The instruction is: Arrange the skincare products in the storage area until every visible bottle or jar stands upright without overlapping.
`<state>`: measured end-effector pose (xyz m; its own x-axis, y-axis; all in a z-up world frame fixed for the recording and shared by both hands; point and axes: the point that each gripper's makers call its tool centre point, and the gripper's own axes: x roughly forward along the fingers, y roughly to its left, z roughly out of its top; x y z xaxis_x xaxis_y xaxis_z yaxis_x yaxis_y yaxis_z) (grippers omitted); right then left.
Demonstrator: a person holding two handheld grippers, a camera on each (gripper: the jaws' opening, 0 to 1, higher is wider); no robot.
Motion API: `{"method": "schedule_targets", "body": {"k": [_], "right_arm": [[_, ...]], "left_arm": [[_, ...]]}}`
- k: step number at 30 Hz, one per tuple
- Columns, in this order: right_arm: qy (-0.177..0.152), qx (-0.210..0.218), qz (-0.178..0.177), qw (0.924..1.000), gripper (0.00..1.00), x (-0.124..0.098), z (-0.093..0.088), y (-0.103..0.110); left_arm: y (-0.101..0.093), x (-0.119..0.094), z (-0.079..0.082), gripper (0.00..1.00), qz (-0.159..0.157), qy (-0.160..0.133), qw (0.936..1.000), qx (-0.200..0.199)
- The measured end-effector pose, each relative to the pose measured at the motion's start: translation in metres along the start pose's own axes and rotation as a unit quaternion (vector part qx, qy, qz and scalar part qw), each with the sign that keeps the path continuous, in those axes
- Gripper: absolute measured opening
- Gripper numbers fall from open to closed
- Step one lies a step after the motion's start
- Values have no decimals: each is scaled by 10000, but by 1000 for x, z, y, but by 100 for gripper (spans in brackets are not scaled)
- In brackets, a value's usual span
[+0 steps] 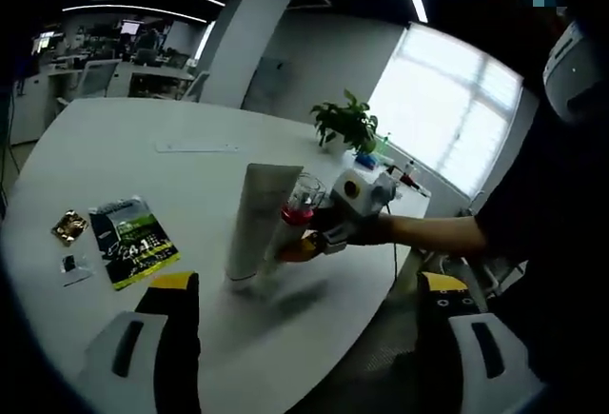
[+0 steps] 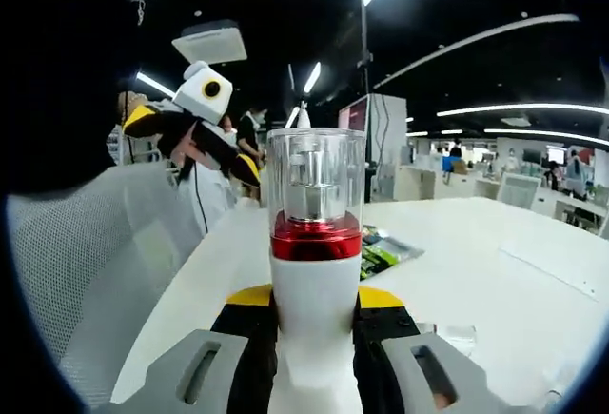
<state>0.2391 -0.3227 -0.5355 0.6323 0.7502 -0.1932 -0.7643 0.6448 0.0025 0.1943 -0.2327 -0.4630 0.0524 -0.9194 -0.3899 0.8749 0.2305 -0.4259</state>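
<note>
Right gripper view: bottle between closed jaws

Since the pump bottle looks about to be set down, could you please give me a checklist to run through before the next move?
1. Right gripper jaws closed on the pump bottle: ok.
2. Pump bottle upright in the jaws, clear cap on: ok.
3. White tube standing cap-down on the white table: ok.
4. Gap between tube and bottle in the left gripper view: cannot tell, they overlap in the picture.
5. Left gripper open and free, jaws clear of the tube: ok.
6. Green packet and small sachets lying apart from the tube: ok.
</note>
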Motion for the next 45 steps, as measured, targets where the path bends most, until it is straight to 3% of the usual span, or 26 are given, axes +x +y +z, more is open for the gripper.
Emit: {"method": "schedule_targets", "body": {"k": [2, 5, 7, 11, 14, 17, 19, 24, 25, 27, 30, 35, 38, 45], "right_arm": [[25, 78, 17, 10000, 21, 1, 0, -1], [220, 624, 8, 9978, 23, 1, -6, -1], [250, 537, -5, 9982, 23, 2, -4, -2], [455, 790, -141, 9957, 24, 0, -9, -3], [860, 771, -354, 9927, 26, -6, -18, -7], [1020, 1158, -475, 9869, 32, -14, -23, -6], [1026, 1075, -542, 9874, 37, -17, -20, -6], [1174, 1273, -913, 9806, 43, -28, -17, -5], [1135, 1621, -1008, 9750, 46, -31, -22, -5], [980, 2195, -976, 9658, 53, -34, -13, 3], [928, 2009, -1082, 9692, 56, -42, -6, 4], [1107, 2068, -1241, 9641, 58, -51, -3, 14], [1216, 2052, -1231, 9633, 57, -53, 1, 27], [1378, 1943, -1282, 9627, 69, -54, 9, 59]], "left_arm": [[0, -1, 0, 87, 4, 2, 10000, 1], [-1, -3, 1, 87, 20, -18, 10000, 1], [-2, -3, 1, 88, 27, -13, 10000, 10], [-3, -3, 1, 87, 23, -23, 10000, 42], [-6, -4, 4, 87, -18, -45, 10000, 63], [-9, -6, 7, 87, -59, -49, 9999, 106], [-10, -8, 9, 87, -84, -61, 9998, 160], [-7, -14, 15, 88, -115, -111, 9996, 242], [-5, -15, 15, 88, -111, -112, 9996, 250], [-7, -14, 14, 90, -91, -82, 9996, 238], [-7, -15, 12, 92, -74, -30, 9996, 285], [-7, -20, 4, 94, -47, 62, 9996, 269], [-5, -23, -1, 97, -4, 103, 9998, 186], [-1, -33, -12, 98, 89, 167, 9998, 35]]}}
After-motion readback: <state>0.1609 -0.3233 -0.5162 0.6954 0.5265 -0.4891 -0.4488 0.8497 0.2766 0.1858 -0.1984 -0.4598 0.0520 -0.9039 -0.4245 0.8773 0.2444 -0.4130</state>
